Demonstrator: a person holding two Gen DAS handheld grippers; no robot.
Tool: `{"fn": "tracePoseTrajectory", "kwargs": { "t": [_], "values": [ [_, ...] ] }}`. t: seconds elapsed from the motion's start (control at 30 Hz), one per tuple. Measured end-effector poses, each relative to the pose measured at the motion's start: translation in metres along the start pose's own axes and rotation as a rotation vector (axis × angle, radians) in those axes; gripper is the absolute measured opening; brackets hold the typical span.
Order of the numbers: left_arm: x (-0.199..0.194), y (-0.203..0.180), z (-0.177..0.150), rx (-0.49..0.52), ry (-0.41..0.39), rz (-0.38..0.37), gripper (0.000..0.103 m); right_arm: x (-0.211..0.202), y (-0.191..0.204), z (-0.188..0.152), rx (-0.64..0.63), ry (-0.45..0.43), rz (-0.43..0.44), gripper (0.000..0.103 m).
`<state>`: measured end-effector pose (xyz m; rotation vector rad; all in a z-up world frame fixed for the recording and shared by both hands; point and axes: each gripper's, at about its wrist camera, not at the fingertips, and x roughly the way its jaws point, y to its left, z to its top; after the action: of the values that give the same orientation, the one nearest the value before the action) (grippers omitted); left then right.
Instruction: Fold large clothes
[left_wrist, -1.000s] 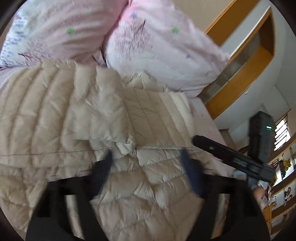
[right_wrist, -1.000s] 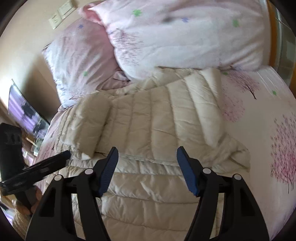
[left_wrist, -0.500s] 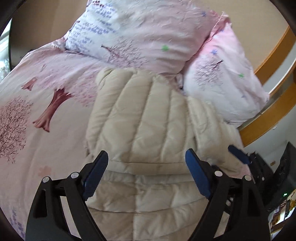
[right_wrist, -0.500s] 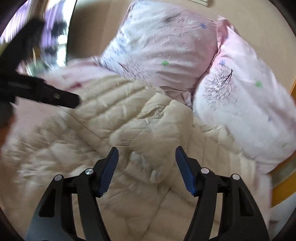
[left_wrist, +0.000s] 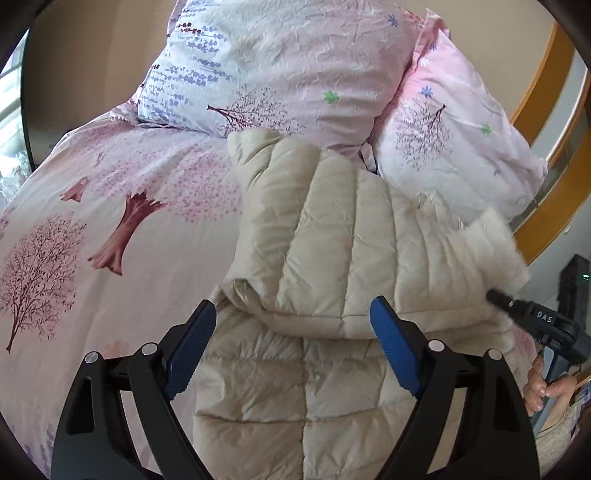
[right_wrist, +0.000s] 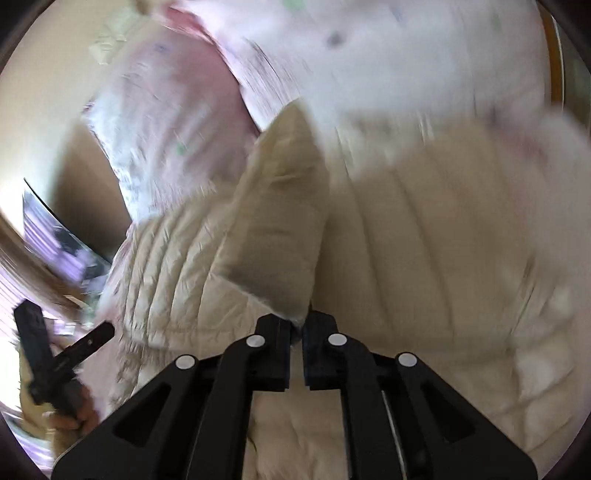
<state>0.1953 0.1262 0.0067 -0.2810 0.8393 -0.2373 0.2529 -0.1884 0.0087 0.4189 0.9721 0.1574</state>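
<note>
Left tool (left_wrist: 291, 339) wide open, holds nothing, hovers over beige down jacket (left_wrist: 332, 258) on bed (left_wrist: 110, 192). Right tool (right_wrist: 296, 332) jaws just closing, pinching jacket sleeve (right_wrist: 280, 221) rising straight ahead.

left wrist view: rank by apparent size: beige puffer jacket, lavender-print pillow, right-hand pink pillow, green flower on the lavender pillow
1. beige puffer jacket, nearest the camera, so inflated
2. lavender-print pillow
3. right-hand pink pillow, partly hidden by the jacket
4. green flower
</note>
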Motion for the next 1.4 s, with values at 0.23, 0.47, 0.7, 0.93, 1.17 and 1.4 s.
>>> {"fn": "tracePoseTrajectory", "kwargs": {
  "t": [0.23, 0.47, 0.7, 0.93, 1.17, 1.4],
  "values": [
    [-0.025, -0.013, -0.023, 0.188, -0.107, 0.027, 0.086, -0.011, -0.057, 0.007, 0.214, -0.024, 0.092, 0.033],
    [-0.029, -0.006, -0.032, 0.183, 0.001, 0.004, 0.089, -0.017, -0.065, 0.013, 0.18, -0.085, 0.025, 0.001],
    [-0.033, 0.018, -0.044, 0.111, 0.057, 0.0, 0.089, 0.001, -0.078, 0.009, 0.206, -0.012, -0.054, 0.001],
    [-0.054, 0.044, -0.055, 0.035, 0.052, -0.026, 0.089, -0.026, -0.084, 0.013, 0.247, -0.087, 0.055, 0.042],
    [-0.057, 0.046, -0.065, 0.022, 0.074, -0.047, 0.089, -0.003, -0.056, 0.013, 0.173, -0.025, 0.048, 0.004],
    [-0.058, 0.05, -0.072, 0.036, 0.095, -0.054, 0.088, 0.003, -0.064, 0.01, 0.157, 0.0, -0.111, 0.006]
  ]
}}
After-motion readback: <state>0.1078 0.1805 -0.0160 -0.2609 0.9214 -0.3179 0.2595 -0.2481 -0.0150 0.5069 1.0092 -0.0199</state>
